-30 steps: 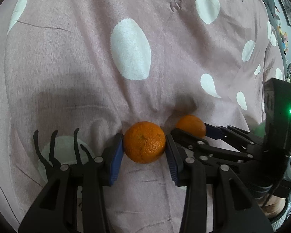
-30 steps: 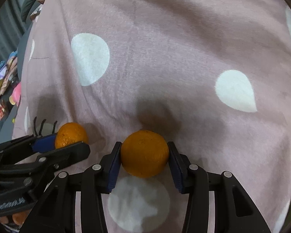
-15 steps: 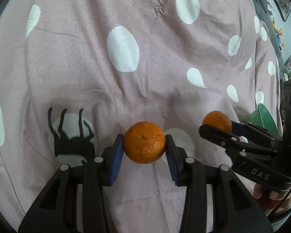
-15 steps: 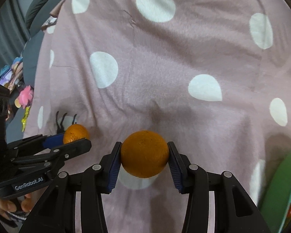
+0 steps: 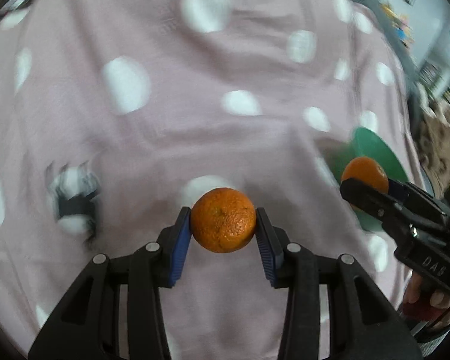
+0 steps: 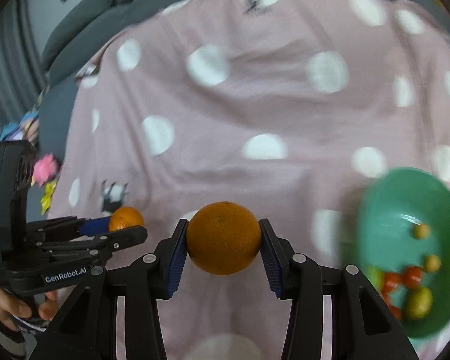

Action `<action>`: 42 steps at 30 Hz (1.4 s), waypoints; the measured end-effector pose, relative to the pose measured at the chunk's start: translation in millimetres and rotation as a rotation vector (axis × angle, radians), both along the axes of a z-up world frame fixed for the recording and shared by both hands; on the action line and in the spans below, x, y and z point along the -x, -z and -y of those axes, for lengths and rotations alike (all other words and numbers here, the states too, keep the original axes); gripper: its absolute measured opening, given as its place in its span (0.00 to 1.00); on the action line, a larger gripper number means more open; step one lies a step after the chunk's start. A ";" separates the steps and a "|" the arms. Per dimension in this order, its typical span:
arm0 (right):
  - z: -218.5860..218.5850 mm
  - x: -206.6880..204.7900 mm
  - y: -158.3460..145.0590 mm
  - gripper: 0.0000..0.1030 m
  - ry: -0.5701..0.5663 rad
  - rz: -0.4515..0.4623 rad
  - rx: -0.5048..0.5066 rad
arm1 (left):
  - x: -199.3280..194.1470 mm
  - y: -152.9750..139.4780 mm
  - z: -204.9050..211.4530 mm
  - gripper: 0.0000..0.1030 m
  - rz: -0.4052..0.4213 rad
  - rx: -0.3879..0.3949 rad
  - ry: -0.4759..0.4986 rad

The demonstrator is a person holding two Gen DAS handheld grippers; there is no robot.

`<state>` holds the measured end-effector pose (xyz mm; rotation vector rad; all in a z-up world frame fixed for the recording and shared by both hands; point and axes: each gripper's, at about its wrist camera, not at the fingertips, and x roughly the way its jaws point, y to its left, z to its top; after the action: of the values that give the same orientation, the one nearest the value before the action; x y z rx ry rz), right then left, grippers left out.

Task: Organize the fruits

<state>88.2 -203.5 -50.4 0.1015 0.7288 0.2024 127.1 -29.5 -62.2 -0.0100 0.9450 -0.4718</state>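
My left gripper (image 5: 223, 225) is shut on a rough-skinned orange (image 5: 223, 219) and holds it above a pink spotted cloth (image 5: 195, 138). My right gripper (image 6: 223, 241) is shut on a second, smoother orange (image 6: 223, 238), also lifted. In the left wrist view the right gripper's orange (image 5: 364, 174) shows at the right, in front of a green bowl (image 5: 375, 147). In the right wrist view the left gripper's orange (image 6: 125, 218) shows at the left. The green bowl (image 6: 384, 210) sits at the right and holds several small red and yellow-green fruits (image 6: 414, 276).
The pink cloth with white spots and small black animal prints (image 6: 114, 198) covers the whole surface. Grey cushions (image 6: 84, 39) lie beyond its far edge. Colourful small items (image 6: 45, 171) lie off the cloth's left side.
Both grippers have risen with their oranges and pulled back from the cloth. The green bowl has come into fuller view at the right. The views are motion-blurred.
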 end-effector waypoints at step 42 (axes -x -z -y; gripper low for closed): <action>169.8 72.3 -119.2 0.48 0.249 -0.158 0.187 | 32.8 -129.0 218.0 0.99 0.138 -0.318 0.269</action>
<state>15.9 -373.3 68.7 0.0292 0.8809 -0.1136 94.4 -247.5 66.8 0.4371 0.8800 -0.5579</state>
